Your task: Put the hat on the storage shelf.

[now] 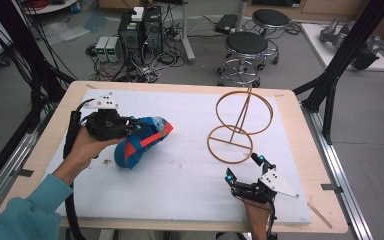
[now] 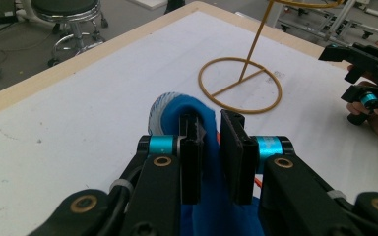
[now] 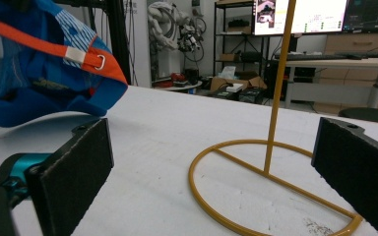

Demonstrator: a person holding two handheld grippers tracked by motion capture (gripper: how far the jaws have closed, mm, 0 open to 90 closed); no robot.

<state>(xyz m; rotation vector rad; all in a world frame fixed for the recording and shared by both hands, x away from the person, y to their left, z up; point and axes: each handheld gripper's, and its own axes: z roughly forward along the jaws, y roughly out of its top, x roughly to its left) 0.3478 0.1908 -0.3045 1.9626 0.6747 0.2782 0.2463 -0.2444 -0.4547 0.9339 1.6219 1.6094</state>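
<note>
A blue cap (image 1: 142, 140) with an orange strap and a striped lining hangs from my left gripper (image 1: 137, 125), left of the table's middle. In the left gripper view the jaws (image 2: 210, 123) stand narrow with the blue fabric (image 2: 177, 105) pinched between the pads. A yellow wire stand (image 1: 240, 120), with a ring base, a slanted rod and two upper rings, stands at the right. My right gripper (image 1: 242, 166) rests near the front edge, just in front of the ring base. Its jaws (image 3: 211, 142) stand wide open and hold nothing, with the stand's rod (image 3: 275, 98) beyond them and the cap (image 3: 39, 83) at upper left.
A white mat (image 1: 180, 185) covers most of the wooden table (image 1: 50, 145). Beyond the far edge stand two stools (image 1: 246, 45), computer boxes with cables (image 1: 140, 35) and black frame posts (image 1: 340, 60). The right gripper (image 2: 359, 73) appears at the far right of the left gripper view.
</note>
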